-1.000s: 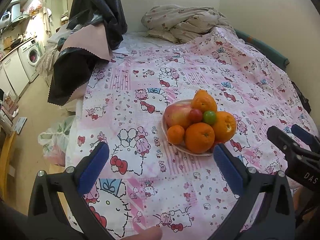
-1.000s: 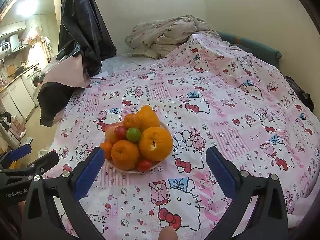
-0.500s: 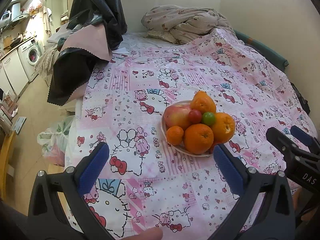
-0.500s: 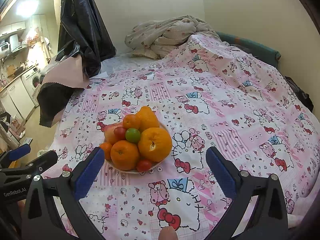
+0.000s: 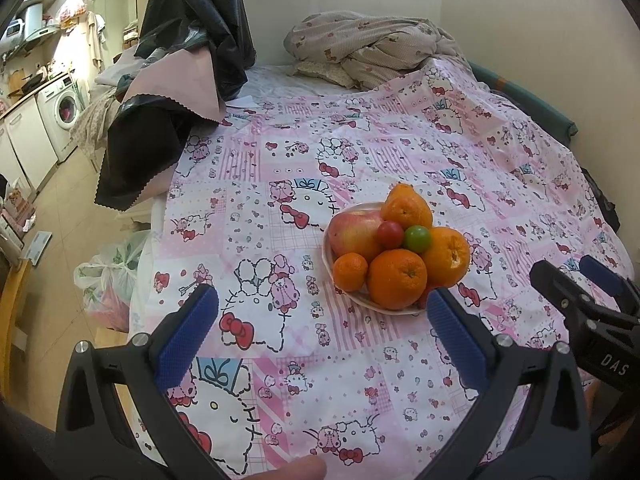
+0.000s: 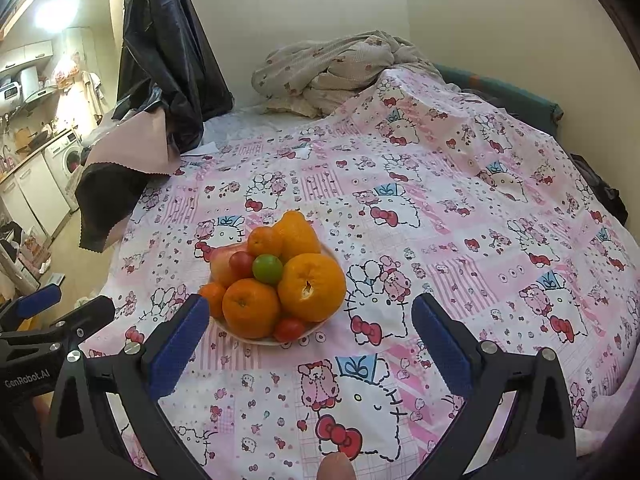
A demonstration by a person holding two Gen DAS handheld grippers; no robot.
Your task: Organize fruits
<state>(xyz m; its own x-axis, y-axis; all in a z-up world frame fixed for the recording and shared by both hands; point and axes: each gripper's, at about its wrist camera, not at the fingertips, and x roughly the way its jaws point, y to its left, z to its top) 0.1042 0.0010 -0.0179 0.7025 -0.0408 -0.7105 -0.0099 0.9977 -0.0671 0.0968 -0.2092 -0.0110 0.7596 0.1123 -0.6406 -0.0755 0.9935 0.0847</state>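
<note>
A white plate (image 5: 374, 302) (image 6: 256, 338) heaped with fruit sits on the pink cartoon-print bedsheet (image 5: 288, 176). It holds large oranges (image 5: 397, 279) (image 6: 312, 286), a red-yellow apple (image 5: 354, 234), small mandarins (image 5: 350, 271), a green cherry tomato (image 5: 417, 239) (image 6: 267, 268) and red ones (image 5: 390, 234) (image 6: 289, 329). My left gripper (image 5: 322, 330) is open and empty, just in front of the plate. My right gripper (image 6: 310, 340) is open and empty, near the plate's front right.
A crumpled beige blanket (image 5: 372, 46) lies at the bed's far end. A black and pink cloth (image 5: 168, 80) hangs over the far left edge. The floor, a plastic bag (image 5: 108, 280) and a washing machine (image 5: 64, 108) are to the left. A wall runs along the right.
Both grippers have eased slightly forward toward the plate; the fruit has not moved and both stay open.
</note>
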